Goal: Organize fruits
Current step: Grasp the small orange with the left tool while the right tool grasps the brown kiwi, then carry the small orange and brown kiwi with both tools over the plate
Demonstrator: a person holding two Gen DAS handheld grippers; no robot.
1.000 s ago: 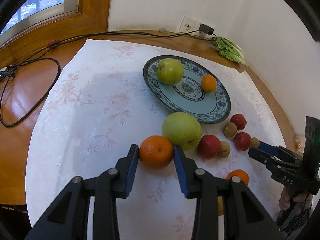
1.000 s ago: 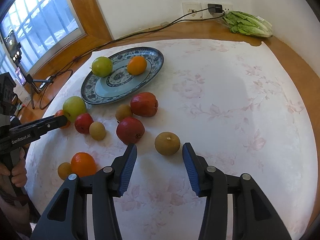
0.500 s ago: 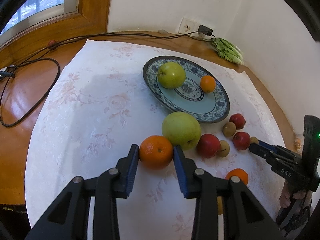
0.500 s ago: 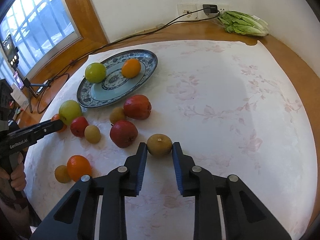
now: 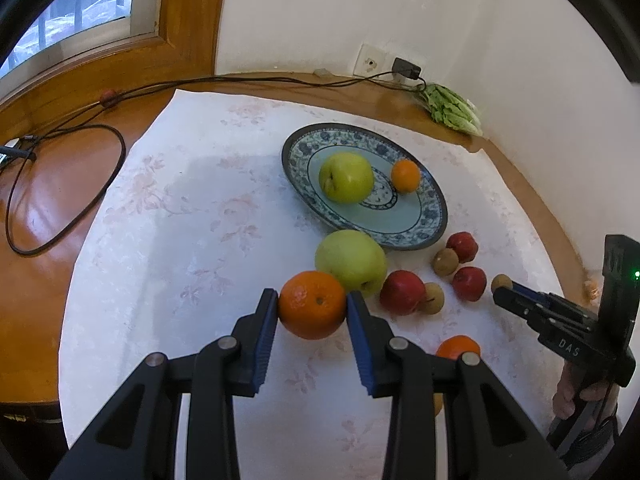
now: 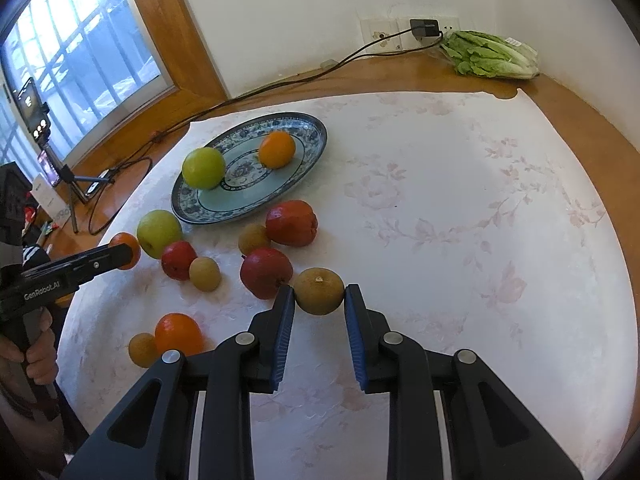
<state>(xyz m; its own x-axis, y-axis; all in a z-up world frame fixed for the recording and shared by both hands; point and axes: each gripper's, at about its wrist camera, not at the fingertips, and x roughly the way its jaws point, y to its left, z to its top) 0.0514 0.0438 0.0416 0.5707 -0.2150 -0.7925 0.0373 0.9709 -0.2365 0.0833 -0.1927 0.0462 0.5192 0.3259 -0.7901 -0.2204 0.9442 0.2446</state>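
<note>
My left gripper point(image 5: 312, 305) is shut on an orange point(image 5: 312, 304), just in front of a green apple point(image 5: 351, 262) on the cloth. My right gripper point(image 6: 319, 292) is shut on a small brown fruit point(image 6: 319, 291), next to a red apple point(image 6: 266, 272). The blue patterned plate point(image 5: 412, 232) holds a green apple point(image 5: 346, 177) and a small orange point(image 5: 405, 176); it also shows in the right wrist view point(image 6: 240, 208). Several red apples, brown fruits and another orange point(image 6: 178, 333) lie loose on the cloth.
A white floral cloth point(image 6: 460, 200) covers the round wooden table point(image 5: 52, 200). Lettuce point(image 6: 490, 56) lies at the back by the wall socket. A black cable point(image 5: 64, 184) loops on the wood at left. A phone on a tripod point(image 6: 44, 148) stands by the window.
My right gripper moved forward around the brown fruit and shut on it. My left gripper closed its jaws onto the orange. Both held fruits now sit higher in their views.
</note>
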